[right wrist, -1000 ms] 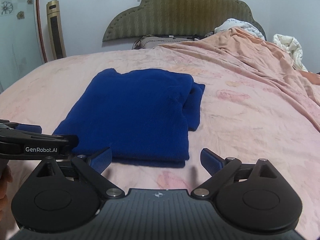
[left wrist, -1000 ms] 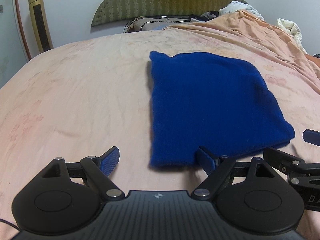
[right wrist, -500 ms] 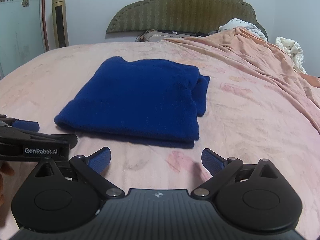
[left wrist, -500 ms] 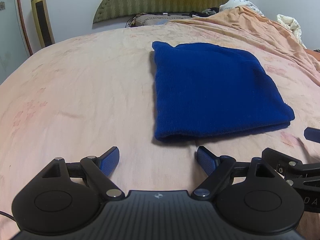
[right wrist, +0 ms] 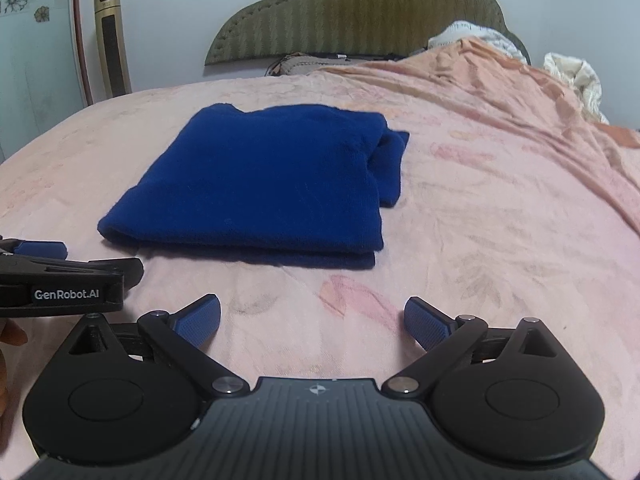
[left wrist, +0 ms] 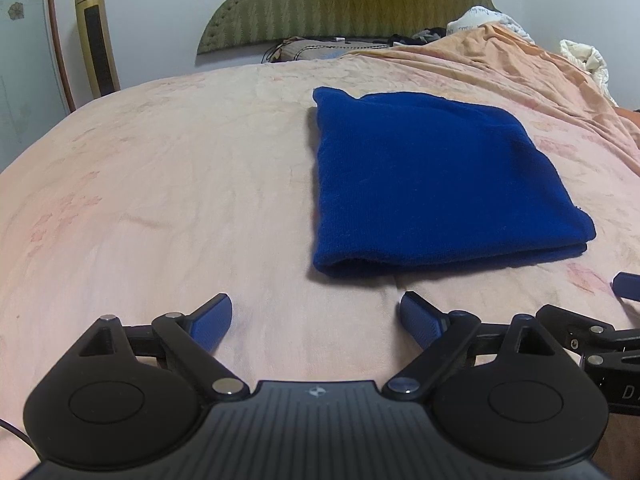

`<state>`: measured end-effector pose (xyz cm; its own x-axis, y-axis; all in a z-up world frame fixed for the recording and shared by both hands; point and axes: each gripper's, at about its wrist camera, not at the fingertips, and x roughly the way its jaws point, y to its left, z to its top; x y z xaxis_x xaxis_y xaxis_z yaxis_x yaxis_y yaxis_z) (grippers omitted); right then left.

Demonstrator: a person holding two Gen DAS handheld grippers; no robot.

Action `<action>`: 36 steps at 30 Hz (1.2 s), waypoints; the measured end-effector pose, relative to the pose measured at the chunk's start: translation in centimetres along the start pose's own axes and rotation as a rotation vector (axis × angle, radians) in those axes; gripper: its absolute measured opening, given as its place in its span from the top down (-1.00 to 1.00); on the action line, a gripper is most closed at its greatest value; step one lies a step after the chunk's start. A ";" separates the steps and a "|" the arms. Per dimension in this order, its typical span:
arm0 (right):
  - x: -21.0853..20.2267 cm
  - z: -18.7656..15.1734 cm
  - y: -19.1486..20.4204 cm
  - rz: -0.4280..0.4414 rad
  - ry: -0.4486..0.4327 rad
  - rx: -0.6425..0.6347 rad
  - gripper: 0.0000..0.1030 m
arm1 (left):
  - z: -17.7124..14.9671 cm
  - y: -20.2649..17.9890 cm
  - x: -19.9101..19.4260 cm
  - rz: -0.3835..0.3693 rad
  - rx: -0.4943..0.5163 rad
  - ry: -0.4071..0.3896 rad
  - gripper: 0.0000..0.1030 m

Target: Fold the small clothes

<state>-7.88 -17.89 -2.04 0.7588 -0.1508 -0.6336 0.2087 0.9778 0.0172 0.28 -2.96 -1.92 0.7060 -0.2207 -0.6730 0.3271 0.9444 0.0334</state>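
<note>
Lying folded, blue garment (left wrist: 432, 184) — both claws spread, clear of its near edge.

Both wrist views look low across the bed (left wrist: 160, 200) toward the headboard (right wrist: 360, 12), close together, sharing the folded blue cloth (left wrist: 432, 184).
</note>
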 end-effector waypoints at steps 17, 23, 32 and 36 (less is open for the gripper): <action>1.3 -0.2 -1.1 0.014 -0.024 -0.022 -1.00 | -1.1 0.1 -0.3 -0.007 -0.008 -0.055 -0.87; 1.3 -0.3 -1.5 0.034 -0.030 0.001 -0.99 | -1.1 0.0 -0.2 0.000 -0.003 -0.056 -0.89; 1.3 -0.5 -1.6 0.037 -0.030 0.002 -1.00 | -1.1 0.0 -0.2 -0.001 -0.003 -0.056 -0.92; 1.4 -0.5 -1.5 0.039 -0.031 0.001 -1.00 | -1.1 0.1 -0.2 -0.001 -0.007 -0.054 -0.95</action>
<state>-7.46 -19.53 -3.31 0.7851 -0.1167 -0.6083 0.1792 0.9829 0.0427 -0.56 -2.55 -2.61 0.7386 -0.2341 -0.6322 0.3237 0.9458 0.0280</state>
